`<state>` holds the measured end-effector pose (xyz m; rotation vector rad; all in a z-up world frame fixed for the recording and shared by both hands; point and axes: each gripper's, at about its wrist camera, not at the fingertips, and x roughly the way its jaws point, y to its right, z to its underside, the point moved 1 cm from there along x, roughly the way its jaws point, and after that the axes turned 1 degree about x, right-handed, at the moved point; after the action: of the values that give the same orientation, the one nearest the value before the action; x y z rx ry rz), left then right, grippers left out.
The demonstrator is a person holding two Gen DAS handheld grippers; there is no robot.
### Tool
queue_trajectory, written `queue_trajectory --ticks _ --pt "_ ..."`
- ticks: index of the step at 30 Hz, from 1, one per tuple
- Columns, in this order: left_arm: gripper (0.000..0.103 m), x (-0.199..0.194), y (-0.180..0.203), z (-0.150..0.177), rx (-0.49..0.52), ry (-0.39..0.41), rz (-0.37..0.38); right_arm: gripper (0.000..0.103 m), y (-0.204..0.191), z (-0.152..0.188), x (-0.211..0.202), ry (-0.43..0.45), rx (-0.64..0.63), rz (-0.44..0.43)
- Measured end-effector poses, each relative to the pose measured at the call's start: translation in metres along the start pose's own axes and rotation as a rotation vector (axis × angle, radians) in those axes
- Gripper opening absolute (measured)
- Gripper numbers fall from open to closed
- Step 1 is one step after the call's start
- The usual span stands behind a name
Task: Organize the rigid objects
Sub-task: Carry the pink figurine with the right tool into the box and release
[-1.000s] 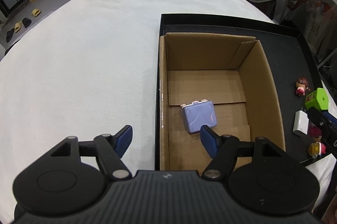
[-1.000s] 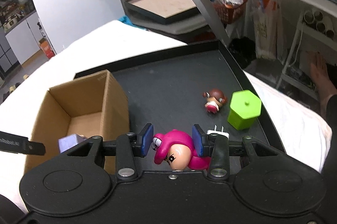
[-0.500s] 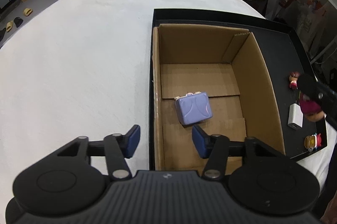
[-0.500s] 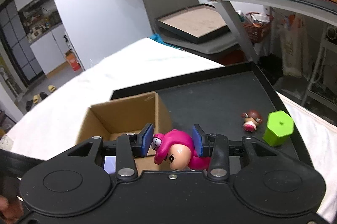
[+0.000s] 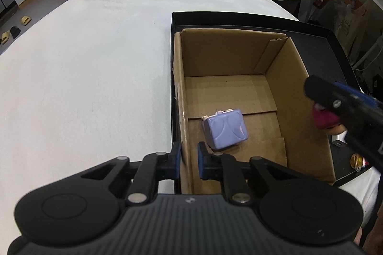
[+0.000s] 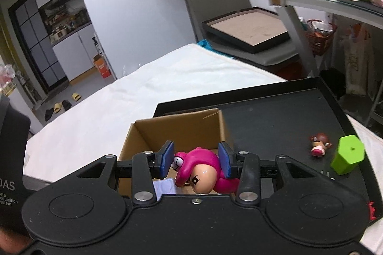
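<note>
A: Item one, left hand-held gripper (image 5: 189,160)?
B: Jaws have just been closing and now pinch the left wall of the cardboard box (image 5: 183,97), one pad outside, one inside.

A: Item two, right hand-held gripper (image 6: 195,162)?
B: Clamped on a pink figurine (image 6: 202,170), held above the box's right edge (the box is open-topped).

A: Box contents?
B: One lilac case (image 5: 225,131) lying near the left wall; bare cardboard floor behind it and to its right.

A: Surroundings?
B: The box fills the left part of a black tray (image 6: 275,111). On the tray's right part lie a small doll (image 6: 319,144) and a green block (image 6: 348,158), near each other. White bed (image 5: 83,68) left of the tray.
</note>
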<state>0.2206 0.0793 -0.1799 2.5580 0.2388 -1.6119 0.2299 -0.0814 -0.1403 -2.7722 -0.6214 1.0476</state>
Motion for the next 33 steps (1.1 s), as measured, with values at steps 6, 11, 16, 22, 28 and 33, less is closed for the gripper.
queue_trajectory --ticks 6,11,16,22,28,33 --pt "0.009 0.004 -0.008 -0.001 0.005 -0.011 0.025 0.04 -0.013 0.003 0.014 -0.026 -0.025 0.008" --pt "0.009 0.005 -0.013 -0.004 -0.014 -0.022 0.05 0.04 -0.019 0.004 0.023 -0.023 -0.03 0.002" --pt "0.01 0.005 -0.016 -0.002 -0.026 -0.026 0.073 0.04 -0.028 0.004 0.033 -0.016 -0.045 0.0" --pt "0.01 0.006 -0.022 -0.003 -0.047 -0.039 0.098 0.04 -0.037 -0.003 0.047 -0.042 -0.047 0.001" --pt "0.01 0.007 -0.027 -0.007 -0.077 -0.059 0.122 0.041 -0.047 -0.013 0.054 -0.053 -0.054 -0.008" --pt "0.01 0.008 -0.03 -0.007 -0.093 -0.063 0.128 0.043 -0.047 -0.021 0.06 -0.081 0.011 -0.045"
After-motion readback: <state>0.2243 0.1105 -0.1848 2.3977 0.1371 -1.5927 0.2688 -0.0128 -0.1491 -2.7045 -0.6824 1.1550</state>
